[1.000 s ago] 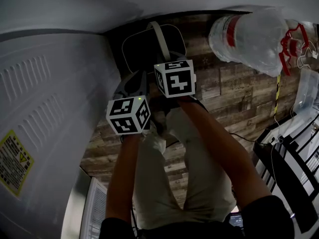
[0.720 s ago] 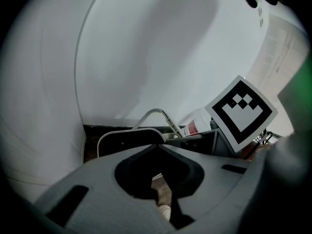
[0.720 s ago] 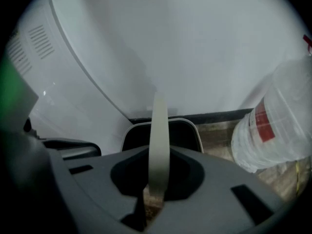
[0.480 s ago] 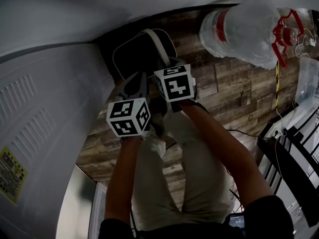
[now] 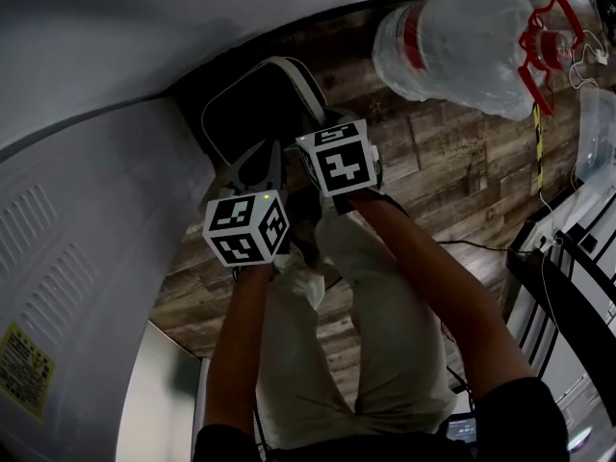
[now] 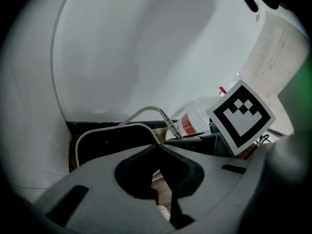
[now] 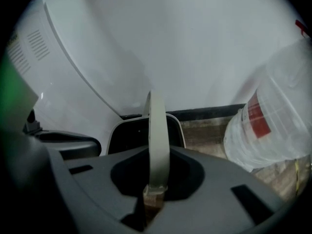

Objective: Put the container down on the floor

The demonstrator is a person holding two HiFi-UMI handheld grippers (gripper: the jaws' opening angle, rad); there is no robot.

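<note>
Nearest, below the container [image 5: 250, 109] in the head view: trousers [image 5: 385, 335] and 2 forearms [image 5: 236, 354], cut off at the bottom edge. Next, 2 marker cubes [image 5: 247, 227], masking most of both grippers from above.

Jaws of the right gripper [image 7: 154, 191]: closed tight on the top of the container's pale handle [image 7: 158, 140], a grip seen only in the right gripper view.

Jaws of the left gripper [image 6: 160, 184]: drawn almost together, with only a thin slit showing planks and something pale behind. Near rim of the container running in under the tips; any grip on it impossible to make out.

Container itself: dark, white-rimmed, under its raised handle. Base hidden, so contact with the wooden floor [image 5: 452, 171] unreadable.

Left of the container, a white appliance [image 5: 87, 219] with a yellow sticker [image 5: 21, 369], print too small to read.

Right of and beyond the container, a big clear water jug [image 5: 452, 46] with a red label. Half hidden behind a cube in the left gripper view, cut by the frame edge in the right gripper view. Its red carry grip [image 5: 539, 37] clear from the head view only.

Behind the container, a dark skirting strip [image 7: 209, 110] and a white wall [image 7: 195, 43].
</note>
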